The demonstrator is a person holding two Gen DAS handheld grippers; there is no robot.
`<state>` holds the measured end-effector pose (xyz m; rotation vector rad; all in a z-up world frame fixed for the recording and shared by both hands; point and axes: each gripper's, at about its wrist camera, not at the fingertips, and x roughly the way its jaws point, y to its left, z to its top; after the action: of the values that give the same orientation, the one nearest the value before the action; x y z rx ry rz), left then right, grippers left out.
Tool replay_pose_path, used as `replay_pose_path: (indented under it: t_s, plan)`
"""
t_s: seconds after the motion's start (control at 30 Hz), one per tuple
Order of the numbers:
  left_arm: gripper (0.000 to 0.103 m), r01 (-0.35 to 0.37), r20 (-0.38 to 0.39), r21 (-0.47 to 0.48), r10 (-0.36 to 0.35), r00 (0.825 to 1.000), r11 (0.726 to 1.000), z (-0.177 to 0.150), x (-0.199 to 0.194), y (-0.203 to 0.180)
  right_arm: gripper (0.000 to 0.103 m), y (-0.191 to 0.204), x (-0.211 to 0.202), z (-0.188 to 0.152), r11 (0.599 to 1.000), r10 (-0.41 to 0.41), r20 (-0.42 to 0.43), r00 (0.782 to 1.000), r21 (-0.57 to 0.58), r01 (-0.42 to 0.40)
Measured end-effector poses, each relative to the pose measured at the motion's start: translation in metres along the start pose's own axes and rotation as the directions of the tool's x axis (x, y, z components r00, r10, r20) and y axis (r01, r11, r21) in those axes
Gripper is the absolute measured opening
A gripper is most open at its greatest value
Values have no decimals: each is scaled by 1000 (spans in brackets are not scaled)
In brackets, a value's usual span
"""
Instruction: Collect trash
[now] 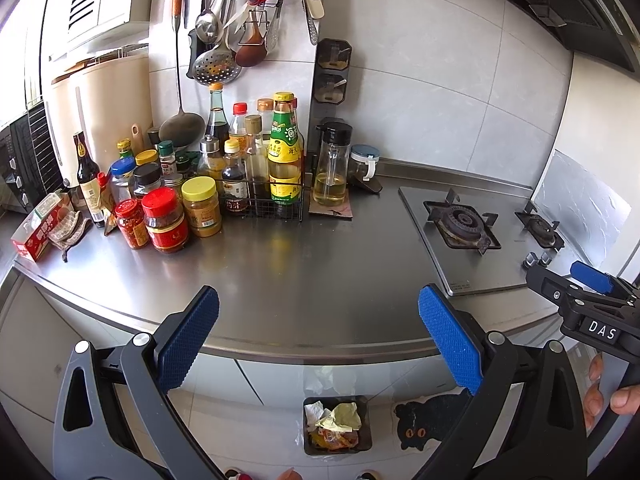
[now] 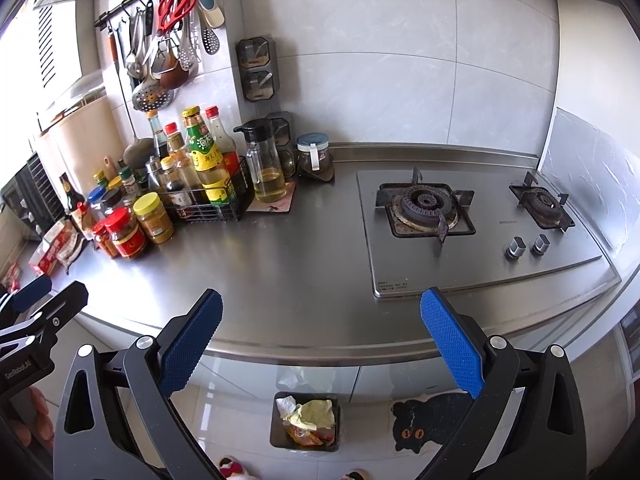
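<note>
Two hand-held grippers, left hand-held gripper (image 1: 318, 340) and right hand-held gripper (image 2: 320, 340), hover with fingers spread apart, holding nothing. Crumpled trash (image 1: 338, 418) lies in the bin (image 1: 308, 446) on the floor below the tabletop (image 1: 280, 280). Sweep low for leftovers, avoiding the condiment jars (image 1: 164, 220) and stove (image 1: 464, 224)

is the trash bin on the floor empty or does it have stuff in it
Not empty. The trash bin holds crumpled paper and orange wrappers, piled near its rim.

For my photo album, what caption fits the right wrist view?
Open right tool above a steel counter, with a full trash bin on the floor below.
</note>
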<state>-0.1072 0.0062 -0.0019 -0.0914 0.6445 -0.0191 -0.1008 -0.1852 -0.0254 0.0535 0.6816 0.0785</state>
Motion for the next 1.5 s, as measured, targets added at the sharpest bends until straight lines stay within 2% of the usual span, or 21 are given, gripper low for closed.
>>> replay_pose_path:
  t_s: [0.23, 0.43, 1.0, 1.5]
  plan:
    - [95, -27, 0, -19, 27, 1000, 999, 1, 1, 2, 100, 0, 3, 1, 1000, -5, -2, 1000, -3, 5]
    - [95, 47, -64, -72, -51, 997, 996, 1, 11, 7, 100, 0, 5, 0, 1000, -6, -7, 1000, -2, 6]
    - [95, -15, -40, -24, 14, 999, 1000, 5, 7, 2, 100, -2, 7, 3, 1000, -13, -9, 1000, -10, 13]
    - [95, -12, -42, -24, 11, 999, 1000, 6, 7, 0, 100, -1, 8, 4, 1000, -14, -10, 1000, -19, 14]
